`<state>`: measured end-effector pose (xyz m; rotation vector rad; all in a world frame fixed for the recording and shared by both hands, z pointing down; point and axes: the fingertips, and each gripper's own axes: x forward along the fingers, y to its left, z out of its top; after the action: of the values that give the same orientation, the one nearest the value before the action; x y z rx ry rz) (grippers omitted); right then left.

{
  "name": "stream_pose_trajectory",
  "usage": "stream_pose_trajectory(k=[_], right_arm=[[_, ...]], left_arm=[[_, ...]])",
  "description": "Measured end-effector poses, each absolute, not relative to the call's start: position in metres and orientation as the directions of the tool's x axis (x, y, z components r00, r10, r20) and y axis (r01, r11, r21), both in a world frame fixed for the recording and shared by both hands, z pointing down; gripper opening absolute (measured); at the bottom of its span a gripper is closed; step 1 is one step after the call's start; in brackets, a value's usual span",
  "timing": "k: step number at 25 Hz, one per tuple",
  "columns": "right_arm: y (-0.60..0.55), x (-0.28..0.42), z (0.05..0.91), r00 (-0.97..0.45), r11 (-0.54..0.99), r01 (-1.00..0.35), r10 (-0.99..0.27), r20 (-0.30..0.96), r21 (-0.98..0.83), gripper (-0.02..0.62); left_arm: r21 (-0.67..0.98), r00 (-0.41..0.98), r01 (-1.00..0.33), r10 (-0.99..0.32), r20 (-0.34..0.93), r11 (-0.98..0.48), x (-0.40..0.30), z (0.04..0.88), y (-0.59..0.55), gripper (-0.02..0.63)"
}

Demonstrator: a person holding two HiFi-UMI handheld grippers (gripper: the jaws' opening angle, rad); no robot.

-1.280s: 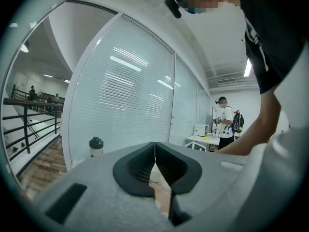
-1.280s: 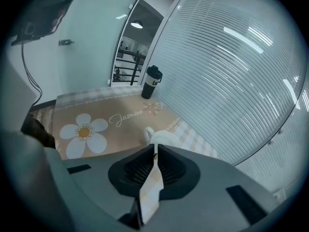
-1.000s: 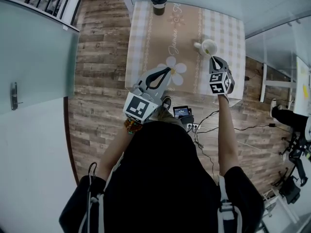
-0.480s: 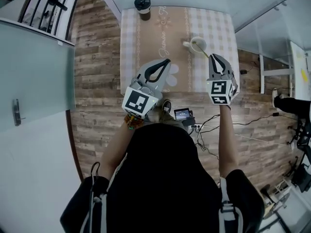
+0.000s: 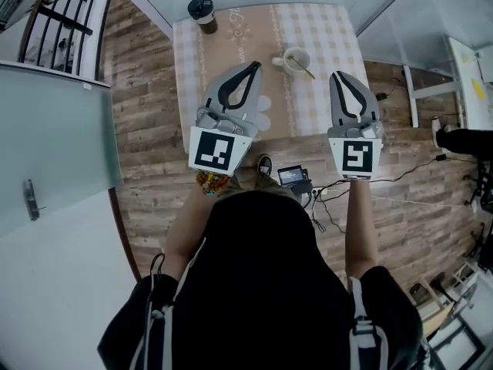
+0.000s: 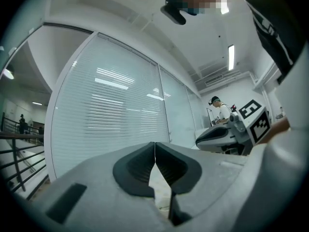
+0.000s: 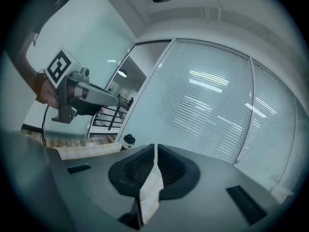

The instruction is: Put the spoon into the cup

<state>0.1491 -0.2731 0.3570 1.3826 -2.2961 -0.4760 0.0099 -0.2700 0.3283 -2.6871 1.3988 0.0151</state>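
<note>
- Head view: spoon sits in the cup on the table.
- Your left gripper and right gripper: jaws pressed together, nothing between them.

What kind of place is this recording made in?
Probably an office or lab interior: glass partitions with blinds, a wood-plank floor, and a small cloth-covered table.

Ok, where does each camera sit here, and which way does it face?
Head view: on the person's head, facing steeply down at the table, cup and spoon; torso, arms, left gripper, right gripper show.
Left gripper view: rides that gripper, faces a blinded glass wall along shut jaws; right gripper shows.
Right gripper view: same, shut jaws; left gripper shows.
Shared: lidded tumbler, head and right gripper views.
</note>
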Motion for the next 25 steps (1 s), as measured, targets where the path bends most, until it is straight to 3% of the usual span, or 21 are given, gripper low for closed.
stream_pose_trajectory(k=[9, 12, 25], right_arm=[[-0.250, 0.151, 0.300, -0.466, 0.406, -0.821, -0.882, -0.061, 0.400, 0.009], [-0.238, 0.150, 0.291, -0.453, 0.371, -0.844, -0.879, -0.146, 0.386, 0.009], [-0.221, 0.148, 0.334, -0.395, 0.346, -0.895, -0.908, -0.139, 0.281, 0.008]], left_arm=[[-0.174, 0.535, -0.843, -0.831, -0.153, -0.510, 0.036, 0.302, -0.274, 0.017], [-0.253, 0.541, -0.827, -0.832, -0.120, -0.502, 0.043, 0.309, -0.267, 0.017], [-0.225, 0.579, -0.801, -0.813, -0.059, -0.554, 0.069, 0.350, -0.245, 0.017]])
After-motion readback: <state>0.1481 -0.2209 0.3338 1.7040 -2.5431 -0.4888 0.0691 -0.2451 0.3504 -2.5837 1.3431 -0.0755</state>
